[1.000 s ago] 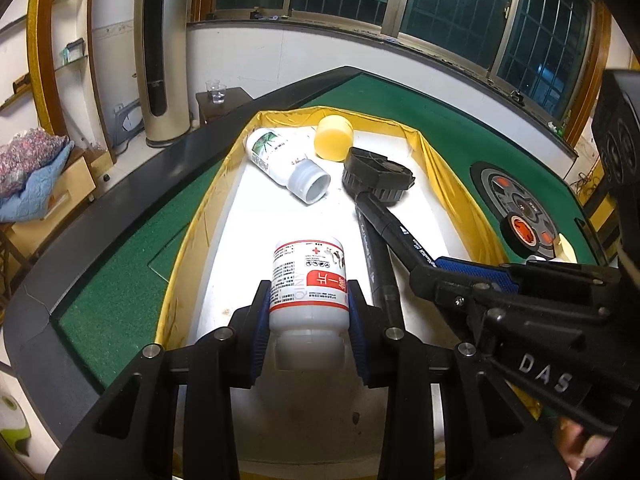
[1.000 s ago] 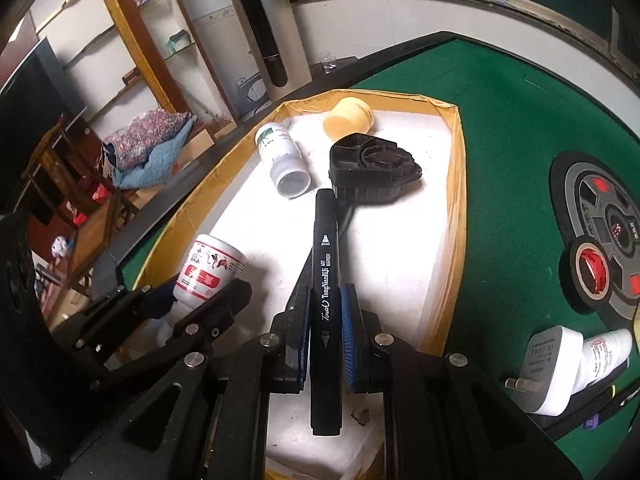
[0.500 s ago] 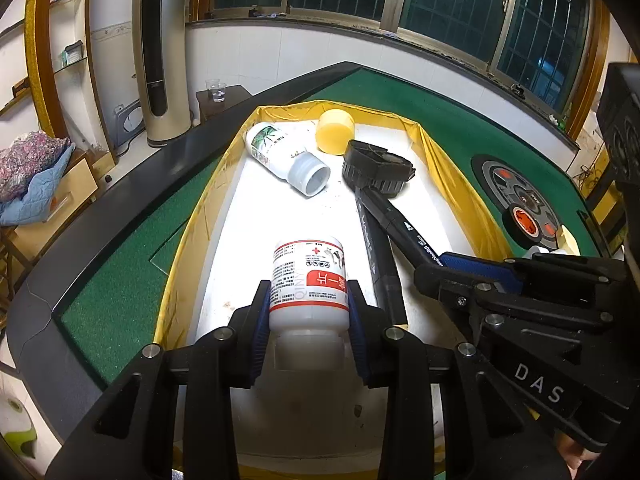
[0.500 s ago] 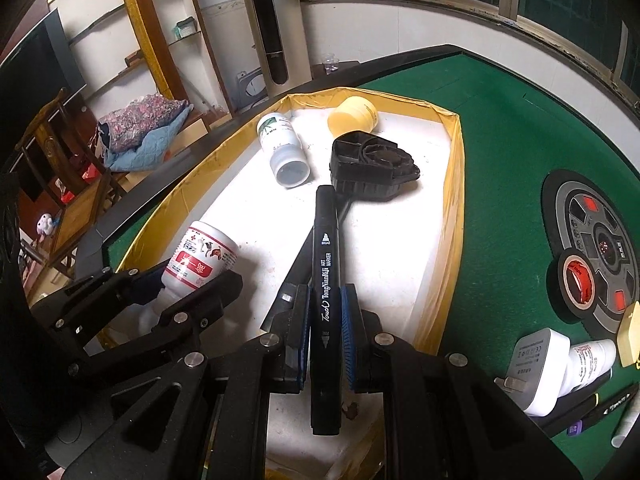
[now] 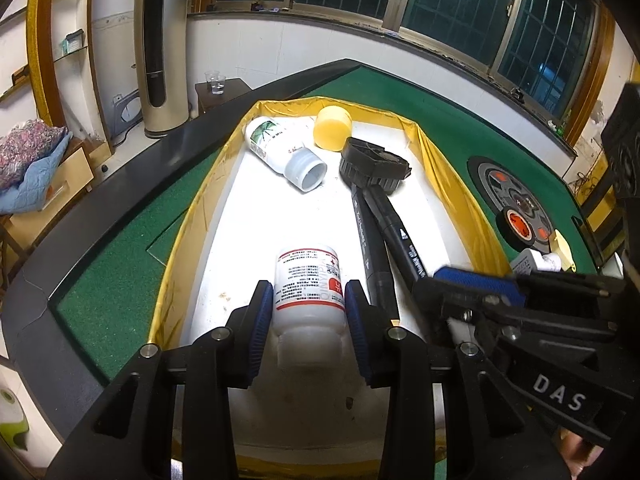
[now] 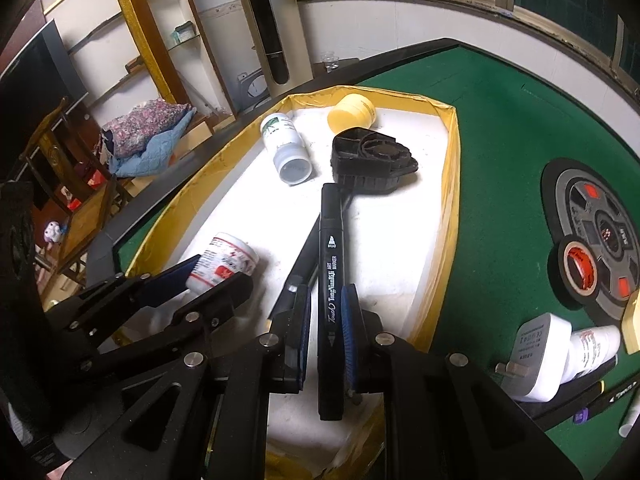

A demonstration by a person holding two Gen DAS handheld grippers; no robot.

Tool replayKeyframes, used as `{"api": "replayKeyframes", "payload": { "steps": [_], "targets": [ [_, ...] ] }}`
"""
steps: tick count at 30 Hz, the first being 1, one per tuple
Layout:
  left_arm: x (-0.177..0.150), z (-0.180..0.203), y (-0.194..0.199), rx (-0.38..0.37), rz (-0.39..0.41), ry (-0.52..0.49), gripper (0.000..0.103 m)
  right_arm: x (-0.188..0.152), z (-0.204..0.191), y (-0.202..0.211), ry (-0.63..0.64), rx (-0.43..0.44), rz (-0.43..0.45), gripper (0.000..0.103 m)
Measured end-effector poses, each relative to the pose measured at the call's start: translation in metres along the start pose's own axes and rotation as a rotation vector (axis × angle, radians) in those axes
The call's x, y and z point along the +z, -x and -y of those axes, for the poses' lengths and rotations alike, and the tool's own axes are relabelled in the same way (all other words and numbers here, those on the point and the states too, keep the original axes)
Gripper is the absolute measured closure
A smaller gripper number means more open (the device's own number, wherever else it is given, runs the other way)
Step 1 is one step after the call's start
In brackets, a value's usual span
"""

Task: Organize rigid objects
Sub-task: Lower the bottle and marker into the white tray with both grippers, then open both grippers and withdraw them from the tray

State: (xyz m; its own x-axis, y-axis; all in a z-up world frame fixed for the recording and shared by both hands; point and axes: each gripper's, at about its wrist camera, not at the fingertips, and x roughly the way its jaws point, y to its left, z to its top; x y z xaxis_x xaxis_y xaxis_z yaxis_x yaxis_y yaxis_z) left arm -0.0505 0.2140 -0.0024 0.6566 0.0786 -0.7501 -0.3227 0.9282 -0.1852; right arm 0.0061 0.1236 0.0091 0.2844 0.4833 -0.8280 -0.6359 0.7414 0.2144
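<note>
- A white pill bottle with a red-and-white label sits clamped between the blue pads of the left tongs, over the near end of a white tray with yellow walls; whether it touches the tray floor cannot be told.
- The right tongs are pressed together on a black art marker, which points up the tray toward a black plastic housing.
- A second black marker lies on the tray floor beside the held one, its far end at the black housing.
- At the tray's far end lie a white bottle with a green label and grey cap, on its side, and a yellow cap-like cylinder just beside it.
- The tray stands on a green felt table with a black rim.
- To the right on the felt: a round grey dial with red squares, a roll of black tape on it, a white plug adapter, and a small white bottle touching the adapter.
- Behind the table: barred windows and a tall floor-standing air conditioner.
</note>
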Motion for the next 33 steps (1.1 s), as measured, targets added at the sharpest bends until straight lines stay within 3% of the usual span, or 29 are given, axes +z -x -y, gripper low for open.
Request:
{"api": "replayKeyframes", "payload": {
  "steps": [4,8,15,33],
  "targets": [
    [0.002,0.000,0.008,0.001,0.015,0.011,0.068,-0.002,0.004,0.001,-0.038,0.119,-0.035,0.089],
    [0.003,0.000,0.016,0.002,0.033,0.019,0.068,-0.008,0.007,0.005,-0.047,0.159,-0.044,0.089],
    [0.006,0.010,0.027,0.002,0.054,0.002,0.068,-0.019,0.025,0.033,-0.068,0.146,0.016,0.089],
    [-0.001,0.080,0.041,-0.046,0.054,-0.150,0.068,-0.049,0.099,0.086,-0.203,0.114,0.106,0.089]
  ]
}}
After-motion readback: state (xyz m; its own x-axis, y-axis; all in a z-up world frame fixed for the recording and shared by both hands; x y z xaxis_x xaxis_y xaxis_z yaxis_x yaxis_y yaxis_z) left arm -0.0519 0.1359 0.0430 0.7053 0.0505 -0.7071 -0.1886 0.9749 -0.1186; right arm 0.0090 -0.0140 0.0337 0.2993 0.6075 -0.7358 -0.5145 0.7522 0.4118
